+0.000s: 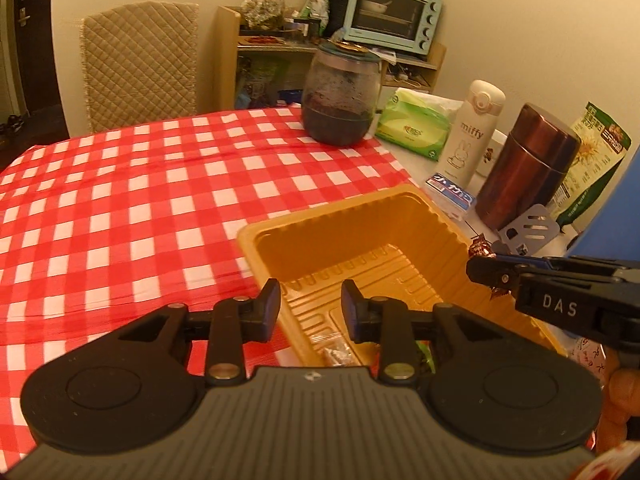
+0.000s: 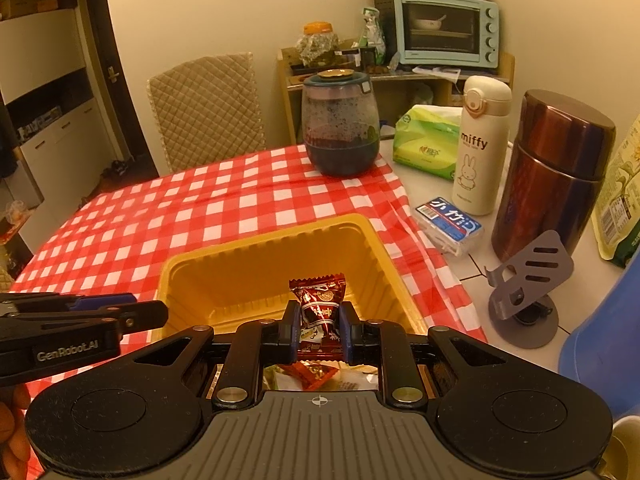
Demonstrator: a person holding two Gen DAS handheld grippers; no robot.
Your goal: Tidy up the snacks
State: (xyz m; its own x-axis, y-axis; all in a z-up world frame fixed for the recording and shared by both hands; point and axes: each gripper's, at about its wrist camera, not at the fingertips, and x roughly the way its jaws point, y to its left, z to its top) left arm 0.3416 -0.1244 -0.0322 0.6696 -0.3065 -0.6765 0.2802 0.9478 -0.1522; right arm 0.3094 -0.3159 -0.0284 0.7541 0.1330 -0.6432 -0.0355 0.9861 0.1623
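The right gripper stood clamped on a red-brown candy above the yellow tray; the left gripper hung apart, empty; few wrapped snacks lay inside, sorting barely begun.

Two fisheye wrist cameras, one riding each handheld gripper, look steeply down and forward from close above a yellow tray on a red checked tablecloth, sharing the jar, flasks and shelf behind.

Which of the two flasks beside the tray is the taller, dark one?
The brown metallic flask, right of the cream miffy bottle; it is wider, glossy and unprinted.
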